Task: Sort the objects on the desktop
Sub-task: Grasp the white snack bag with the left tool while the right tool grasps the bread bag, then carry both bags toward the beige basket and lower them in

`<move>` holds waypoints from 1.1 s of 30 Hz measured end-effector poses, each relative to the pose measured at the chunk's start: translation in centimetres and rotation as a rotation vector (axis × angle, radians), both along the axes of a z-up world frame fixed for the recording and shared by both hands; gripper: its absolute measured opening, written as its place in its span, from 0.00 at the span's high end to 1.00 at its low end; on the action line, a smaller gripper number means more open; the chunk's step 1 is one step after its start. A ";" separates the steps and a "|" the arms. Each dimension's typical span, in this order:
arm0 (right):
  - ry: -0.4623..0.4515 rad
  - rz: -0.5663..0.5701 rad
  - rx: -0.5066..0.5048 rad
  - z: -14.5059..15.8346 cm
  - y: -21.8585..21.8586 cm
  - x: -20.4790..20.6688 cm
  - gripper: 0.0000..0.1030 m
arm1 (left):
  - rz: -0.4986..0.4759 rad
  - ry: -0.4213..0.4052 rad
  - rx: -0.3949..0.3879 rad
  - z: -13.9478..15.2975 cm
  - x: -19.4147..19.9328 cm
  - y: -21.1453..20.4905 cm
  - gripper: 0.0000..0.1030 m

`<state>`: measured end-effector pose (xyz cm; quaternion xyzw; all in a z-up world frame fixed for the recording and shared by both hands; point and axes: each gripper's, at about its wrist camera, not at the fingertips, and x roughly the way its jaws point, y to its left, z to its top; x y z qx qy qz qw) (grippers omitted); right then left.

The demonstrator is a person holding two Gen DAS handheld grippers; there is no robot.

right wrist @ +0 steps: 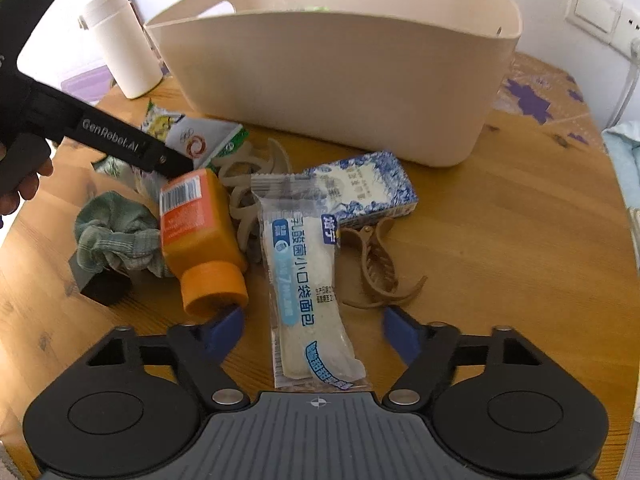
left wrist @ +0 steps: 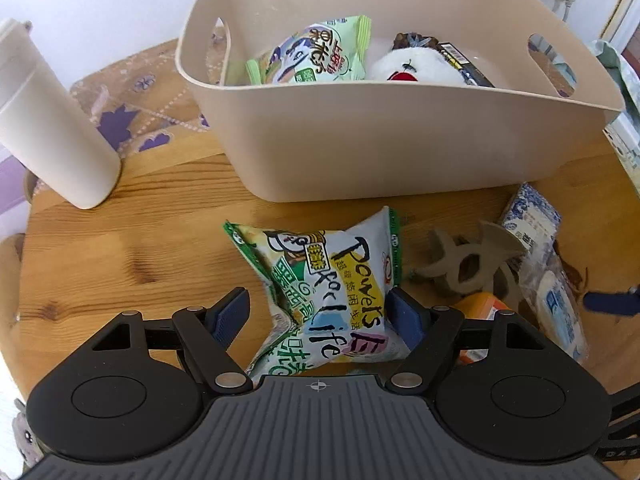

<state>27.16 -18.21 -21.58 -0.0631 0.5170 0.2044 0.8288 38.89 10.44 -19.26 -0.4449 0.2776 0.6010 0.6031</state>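
Left gripper (left wrist: 316,316) spread, straddling green snack bag (left wrist: 320,280) at 6 o'clock of beige bin (left wrist: 400,148); right pad touches it, no clamp. Right gripper (right wrist: 312,336) spread around bread packet (right wrist: 304,280), pads clear.

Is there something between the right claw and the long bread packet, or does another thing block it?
Nothing visible blocks it. The bread packet lies flat between the open fingers of the right claw, uncovered. The orange bottle lies close beside it, its cap near the left finger, so it might be bumped.
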 end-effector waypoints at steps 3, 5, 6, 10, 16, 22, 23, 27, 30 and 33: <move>-0.007 0.001 -0.001 0.0 0.2 0.0 0.38 | 0.036 -0.010 -0.011 -0.3 0.1 0.5 0.25; -0.012 0.000 -0.009 0.1 0.2 -0.1 0.44 | 0.061 -0.015 -0.025 -0.6 0.0 0.7 0.28; -0.014 -0.001 -0.011 0.1 0.1 -0.2 0.48 | 0.083 -0.032 -0.021 -0.8 -0.1 0.8 0.29; -0.003 0.002 0.014 0.2 -0.4 -0.4 0.67 | 0.108 -0.041 -0.011 -0.9 -0.5 0.7 0.32; 0.013 0.016 0.028 0.4 -0.5 -1.1 0.70 | 0.143 -0.046 -0.001 -0.8 -0.9 0.1 0.39; -0.007 0.047 0.041 1.5 -1.3 -2.1 0.71 | 0.209 -0.066 0.026 -0.3 -1.6 -1.4 0.40; -0.015 0.056 0.042 1.8 -1.5 -2.4 0.71 | 0.213 -0.066 0.030 -0.2 -1.8 -1.6 0.40; -0.046 0.078 0.038 3.0 -1.6 -2.6 0.71 | 0.232 -0.059 0.053 0.6 -2.1 -2.5 0.40; -0.069 0.083 0.041 4.0 -1.5 -2.1 0.71 | 0.249 -0.052 0.072 1.3 -2.4 -3.2 0.40; -0.094 0.086 0.044 5.6 -2.7 -2.5 0.71 | 0.266 -0.045 0.092 2.1 -2.6 -4.0 0.40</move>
